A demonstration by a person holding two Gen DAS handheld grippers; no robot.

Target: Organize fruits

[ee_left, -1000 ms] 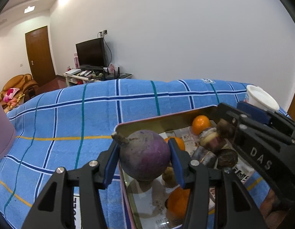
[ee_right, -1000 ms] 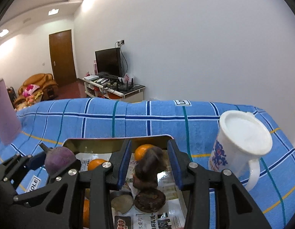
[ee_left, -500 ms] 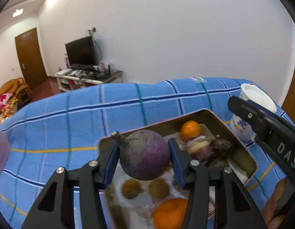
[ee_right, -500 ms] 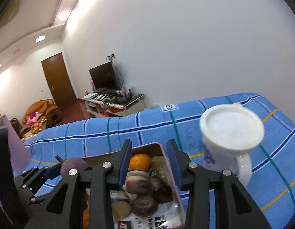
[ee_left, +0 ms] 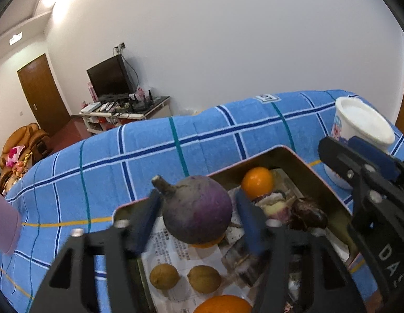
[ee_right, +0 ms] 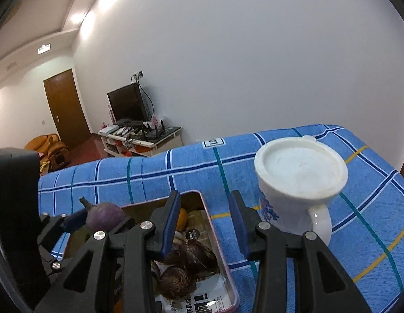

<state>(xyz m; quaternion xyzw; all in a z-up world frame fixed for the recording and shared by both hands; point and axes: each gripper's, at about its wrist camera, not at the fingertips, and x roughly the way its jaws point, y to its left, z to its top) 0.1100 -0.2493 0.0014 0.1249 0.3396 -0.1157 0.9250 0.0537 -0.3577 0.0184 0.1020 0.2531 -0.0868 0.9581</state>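
A round purple fruit with a stub stalk sits between the blue pads of my left gripper, above a metal tin. The jaws are opening and a thin gap shows on each side of the fruit; it seems to rest on an orange beneath it. The tin holds oranges, two small brown-green fruits and dark brown pieces. My right gripper hovers over the tin's right rim, jaws narrow, nothing between them. The purple fruit also shows in the right wrist view.
A white lidded mug stands just right of the tin, close to my right gripper. A blue plaid cloth covers the table. A pink object stands at the far left. Newspaper lines the tin's floor.
My left jaws have spread away from the purple fruit. The right gripper let go of a dark piece into the tin a second ago and has since shifted right toward the mug.
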